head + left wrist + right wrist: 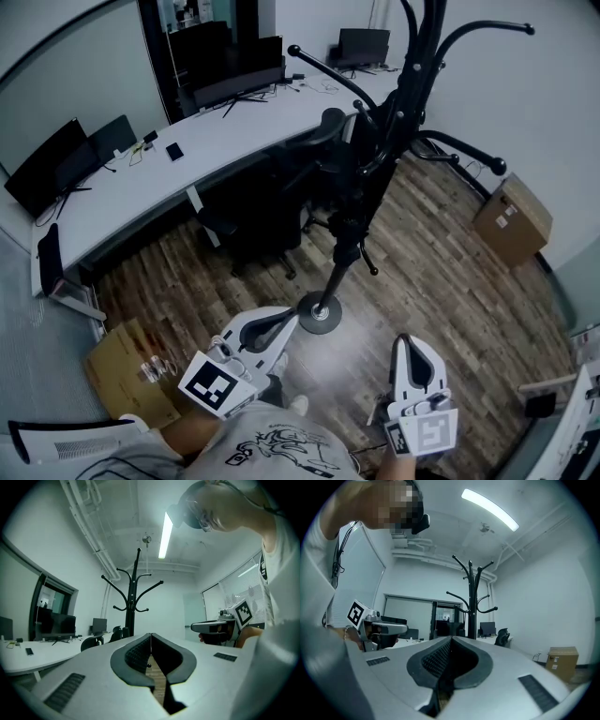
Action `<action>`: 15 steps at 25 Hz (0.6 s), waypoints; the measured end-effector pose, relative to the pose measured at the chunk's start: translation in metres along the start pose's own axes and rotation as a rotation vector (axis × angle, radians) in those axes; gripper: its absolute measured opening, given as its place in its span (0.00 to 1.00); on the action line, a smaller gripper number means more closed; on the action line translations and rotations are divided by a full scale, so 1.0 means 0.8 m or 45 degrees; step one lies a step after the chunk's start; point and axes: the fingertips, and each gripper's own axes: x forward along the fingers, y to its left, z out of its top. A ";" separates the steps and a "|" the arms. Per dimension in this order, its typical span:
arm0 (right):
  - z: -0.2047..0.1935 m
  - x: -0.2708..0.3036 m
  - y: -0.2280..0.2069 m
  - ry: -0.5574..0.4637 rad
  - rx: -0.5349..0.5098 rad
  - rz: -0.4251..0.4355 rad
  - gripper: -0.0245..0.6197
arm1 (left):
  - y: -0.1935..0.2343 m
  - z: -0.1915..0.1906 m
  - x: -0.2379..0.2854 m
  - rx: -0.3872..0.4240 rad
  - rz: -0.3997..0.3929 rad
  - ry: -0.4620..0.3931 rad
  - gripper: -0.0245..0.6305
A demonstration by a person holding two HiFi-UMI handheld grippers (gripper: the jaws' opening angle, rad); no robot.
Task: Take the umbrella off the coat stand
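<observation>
The black coat stand (409, 86) rises from a round base (319, 314) on the wooden floor ahead of me. A dark, slim folded shape hangs along its pole, apparently the umbrella (354, 202); it blends with the pole and the chair behind. My left gripper (289, 321) is held level just short of the base, jaws together and empty. My right gripper (406, 343) is held to the right of the base, also shut and empty. The stand (134, 597) stands straight ahead in the left gripper view, beyond the closed gripper (151, 637). In the right gripper view the stand (472, 606) is beyond the closed gripper (451, 640).
Black office chairs (272, 211) stand just behind the stand's left side. A long curved white desk (187, 155) with monitors runs along the back. One cardboard box (514, 220) sits by the right wall, another (122, 370) on the floor at my left.
</observation>
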 end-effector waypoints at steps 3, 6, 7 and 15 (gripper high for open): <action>0.006 0.035 -0.011 0.001 -0.005 -0.020 0.05 | 0.030 0.008 0.028 0.003 -0.035 -0.013 0.07; 0.011 0.074 -0.020 0.002 -0.014 -0.047 0.05 | 0.064 0.013 0.053 0.007 -0.065 -0.024 0.07; 0.013 0.087 -0.023 0.003 -0.016 -0.056 0.05 | 0.076 0.013 0.061 0.002 -0.072 -0.012 0.07; 0.013 0.172 -0.035 0.038 -0.020 -0.137 0.05 | 0.152 0.029 0.119 0.001 -0.195 -0.102 0.07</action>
